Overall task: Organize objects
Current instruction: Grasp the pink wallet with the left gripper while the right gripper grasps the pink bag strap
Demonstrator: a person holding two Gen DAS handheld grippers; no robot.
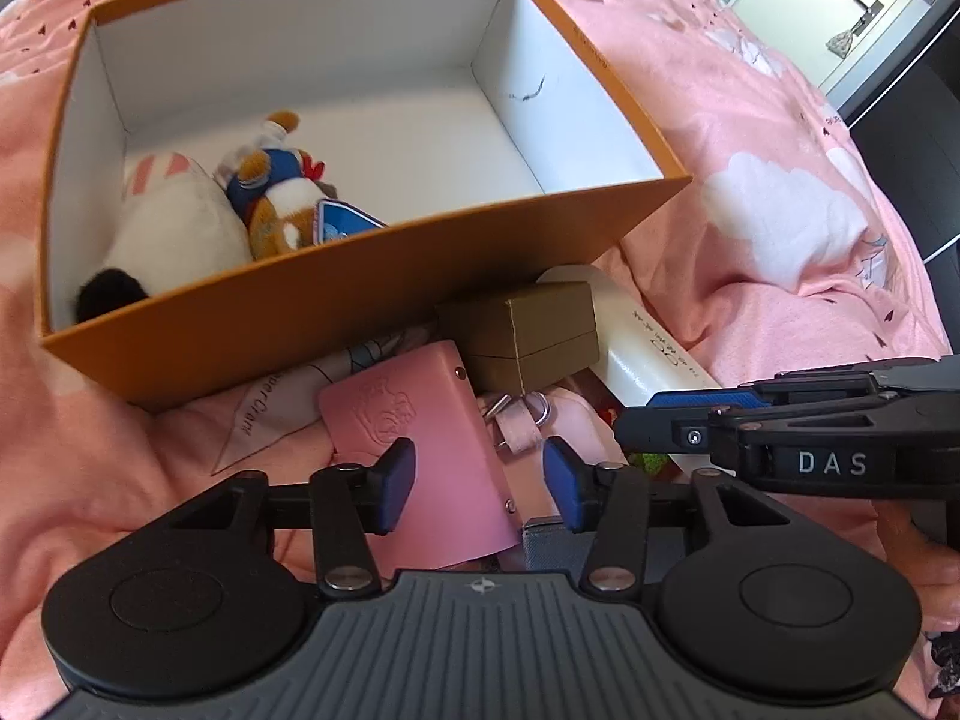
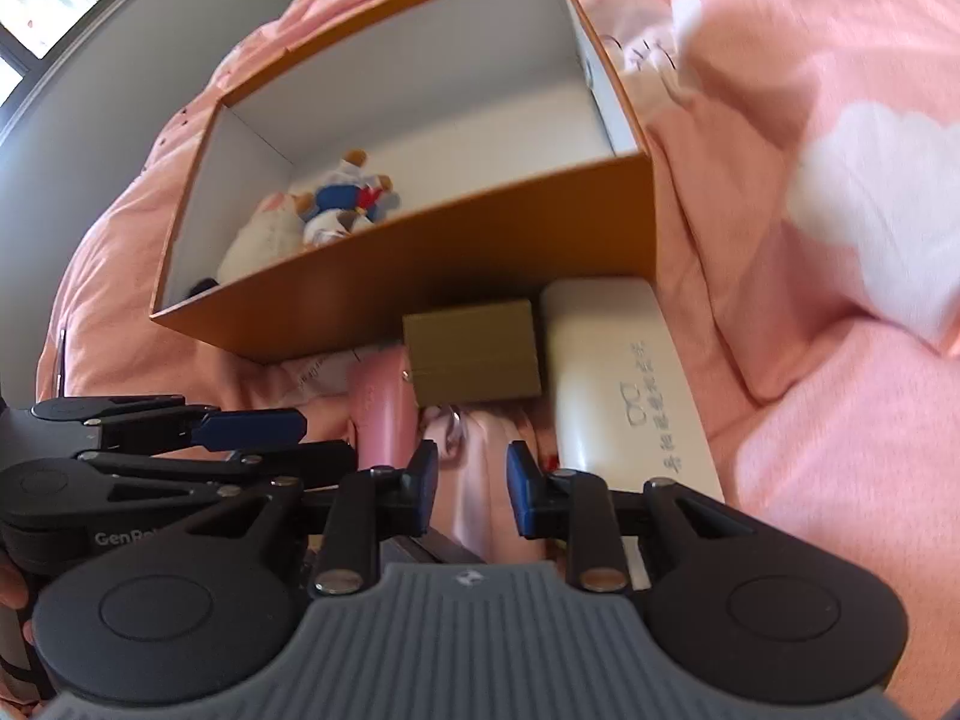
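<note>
Left gripper [image 1: 479,483] hangs over a pink leather card case [image 1: 414,456] with an embossed emblem; its blue pads [image 1: 399,480] stand apart, one on each side of the case, and whether the left pad touches it cannot be told. Right gripper [image 2: 469,489] is partly closed, its pads spaced either side of a pale pink strap with a metal ring [image 2: 474,450], with no firm grip visible. Both point steeply down at a small pile on the pink patterned bed cover [image 1: 780,312]. The pile lies just in front of an orange cardboard box [image 1: 336,312] with a white interior. It includes an olive-brown hinged cardboard case [image 1: 528,330] and a long white glasses case [image 2: 624,396] with printed lettering, side by side against the box wall. Inside the box, near its left corner, lie a white plush toy [image 1: 174,228] and a brown-and-blue plush figure [image 1: 276,192], touching.
</note>
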